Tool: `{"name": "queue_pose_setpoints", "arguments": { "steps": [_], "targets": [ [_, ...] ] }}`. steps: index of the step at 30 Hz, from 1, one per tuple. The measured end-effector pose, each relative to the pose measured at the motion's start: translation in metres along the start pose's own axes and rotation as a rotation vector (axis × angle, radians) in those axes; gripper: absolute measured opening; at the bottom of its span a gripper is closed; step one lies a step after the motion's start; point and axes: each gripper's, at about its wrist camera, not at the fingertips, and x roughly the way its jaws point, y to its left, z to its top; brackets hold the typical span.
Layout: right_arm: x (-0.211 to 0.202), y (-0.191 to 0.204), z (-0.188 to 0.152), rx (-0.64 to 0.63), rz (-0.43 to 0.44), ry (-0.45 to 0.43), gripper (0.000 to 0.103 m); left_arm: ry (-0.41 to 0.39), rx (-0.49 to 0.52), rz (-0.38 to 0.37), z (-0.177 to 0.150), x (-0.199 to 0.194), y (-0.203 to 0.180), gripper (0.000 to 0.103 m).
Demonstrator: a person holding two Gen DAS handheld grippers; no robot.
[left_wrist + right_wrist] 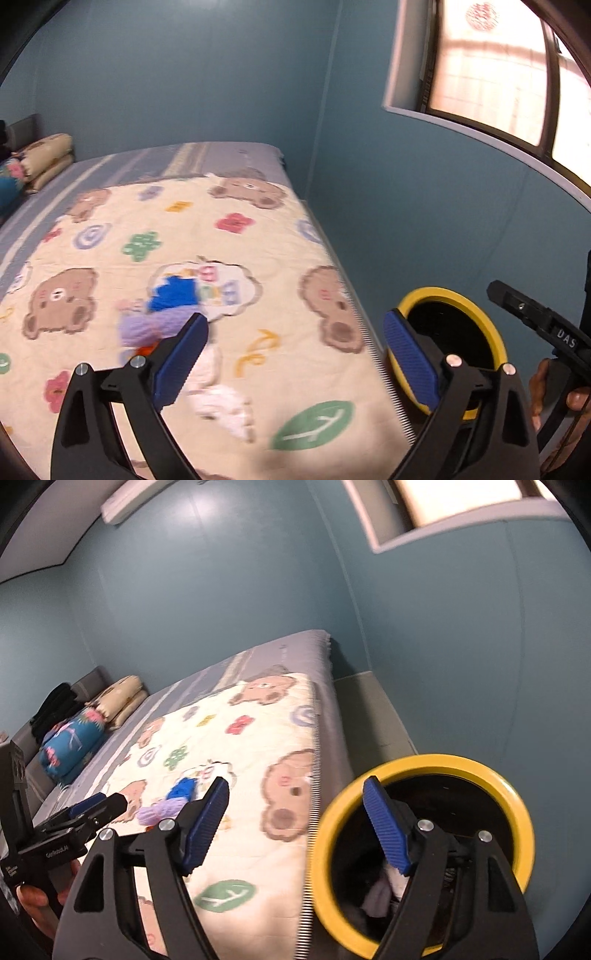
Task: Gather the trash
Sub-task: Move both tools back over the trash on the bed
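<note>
Left wrist view: the left gripper stands wide with nothing between its pads; on the bear-print quilt lie a blue scrap, a lilac knitted piece and white crumpled tissue, all left of the yellow-rimmed bin beside the bed; right wrist view: the right gripper is spread, empty, one finger over the bin's mouth; pale trash lies inside the bin
</note>
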Motion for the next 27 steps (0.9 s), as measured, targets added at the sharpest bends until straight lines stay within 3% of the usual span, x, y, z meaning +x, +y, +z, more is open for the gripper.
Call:
{"name": "queue_pose_setpoints", "arguments": {
  "steps": [13, 22, 27],
  "targets": [
    [0.028, 0.093, -0.014, -0.159, 0.1, 0.079, 0.072, 0.028, -0.131, 0.239, -0.021, -0.029, 0.129, 0.093],
    [0.066, 0.145, -0.043, -0.251, 0.144, 0.175, 0.072, 0.09, -0.214, 0.339, -0.051, -0.028, 0.199, 0.093],
    [0.09, 0.167, -0.063, -0.298, 0.157, 0.232, 0.072, 0.12, -0.251, 0.355, -0.065, -0.021, 0.225, 0.093]
  ]
}}
